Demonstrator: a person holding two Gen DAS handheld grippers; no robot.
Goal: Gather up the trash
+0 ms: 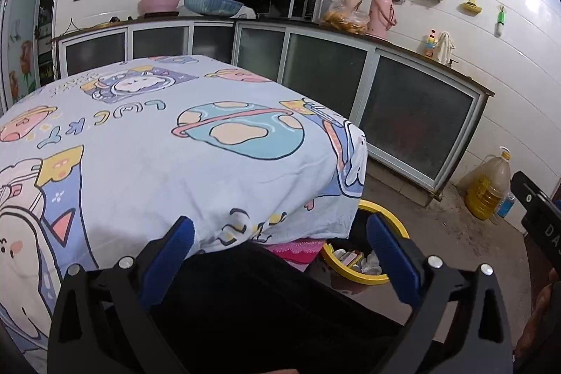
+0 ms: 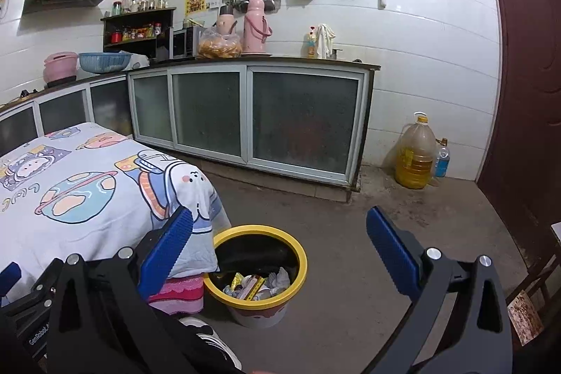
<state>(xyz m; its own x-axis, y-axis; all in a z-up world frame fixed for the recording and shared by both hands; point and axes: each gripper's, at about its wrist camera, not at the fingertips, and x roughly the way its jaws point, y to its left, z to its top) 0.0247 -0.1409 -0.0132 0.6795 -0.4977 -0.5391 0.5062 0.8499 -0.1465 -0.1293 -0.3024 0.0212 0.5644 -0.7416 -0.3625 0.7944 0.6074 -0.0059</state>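
A yellow-rimmed trash bin point(image 2: 257, 272) stands on the floor beside the table corner, holding wrappers and crumpled paper point(image 2: 261, 284). It also shows in the left wrist view point(image 1: 368, 255), partly hidden under the cloth edge. My right gripper point(image 2: 280, 233) is open and empty, above and in front of the bin. My left gripper point(image 1: 280, 240) is open and empty, held over the near edge of the table with the cartoon tablecloth point(image 1: 157, 135). No trash shows on the tablecloth. The right gripper's body shows at the right edge of the left wrist view point(image 1: 540, 216).
Kitchen cabinets point(image 2: 245, 114) run along the far wall with thermoses and a food bag on top. A large oil jug point(image 2: 415, 153) and a small bottle point(image 2: 442, 158) stand in the corner. A dark red door point(image 2: 526, 93) is at right. My shoe point(image 2: 210, 335) is near the bin.
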